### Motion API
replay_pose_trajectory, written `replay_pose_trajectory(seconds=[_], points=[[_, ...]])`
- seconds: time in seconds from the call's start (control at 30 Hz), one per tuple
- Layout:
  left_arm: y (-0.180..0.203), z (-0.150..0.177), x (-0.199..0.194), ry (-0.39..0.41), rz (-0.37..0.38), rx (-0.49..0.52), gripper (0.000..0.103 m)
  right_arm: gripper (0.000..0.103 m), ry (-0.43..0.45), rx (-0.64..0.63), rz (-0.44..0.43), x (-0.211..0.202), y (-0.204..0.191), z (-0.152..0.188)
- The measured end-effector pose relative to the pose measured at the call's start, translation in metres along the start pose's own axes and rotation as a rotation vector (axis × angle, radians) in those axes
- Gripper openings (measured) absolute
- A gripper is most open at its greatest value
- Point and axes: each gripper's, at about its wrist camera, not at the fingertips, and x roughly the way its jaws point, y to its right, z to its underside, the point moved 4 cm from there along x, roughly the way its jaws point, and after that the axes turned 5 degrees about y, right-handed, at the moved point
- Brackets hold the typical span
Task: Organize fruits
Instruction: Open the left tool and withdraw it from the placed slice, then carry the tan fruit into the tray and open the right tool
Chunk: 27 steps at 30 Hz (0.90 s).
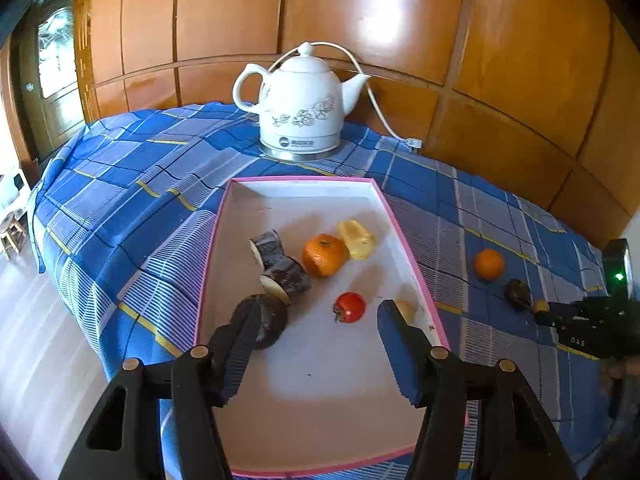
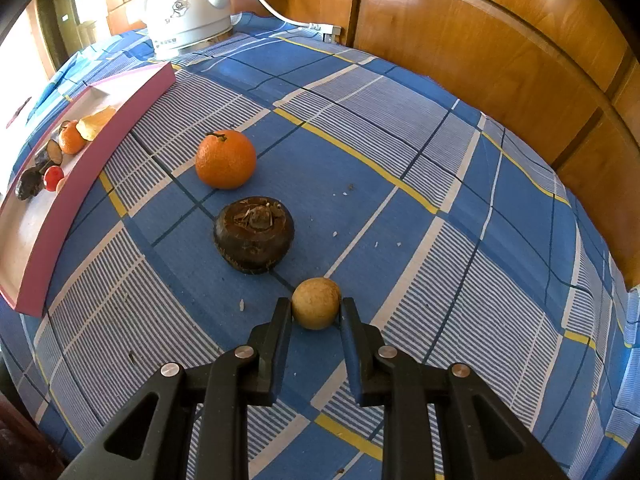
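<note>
A pink-rimmed white tray [image 1: 408,232] holds an orange [image 1: 324,255], a yellow fruit piece [image 1: 357,239], a small red fruit [image 1: 349,307], dark cut pieces [image 1: 280,264] and a dark round fruit [image 1: 268,322]. My left gripper [image 1: 316,320] is open and empty above the tray's near half. My right gripper [image 2: 316,312] is shut on a small tan round fruit [image 2: 316,302] resting on the cloth. Beyond it lie a dark brown water chestnut [image 2: 254,234] and an orange [image 2: 226,159]. The tray [image 2: 80,168] is at the left in the right wrist view.
A white ceramic kettle [image 1: 300,104] with its cord [image 1: 376,100] stands behind the tray on the blue checked tablecloth [image 1: 140,184]. Wooden wall panels [image 2: 500,48] run close behind the table. The table edge drops off at the left.
</note>
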Motion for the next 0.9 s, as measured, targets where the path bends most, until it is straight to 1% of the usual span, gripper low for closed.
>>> replay_pose_trajectory(seconds=[0.57,0.9], points=[[0.003,0.009,-0.002,-0.009,0.002,0.021,0.061,0.024,0.002,0.010,-0.005,0.001,0.001,0.000],[-0.002,0.011,0.000,-0.019,-0.003,0.020,0.062,0.024,0.000,0.030,-0.005,0.003,0.002,0.001]])
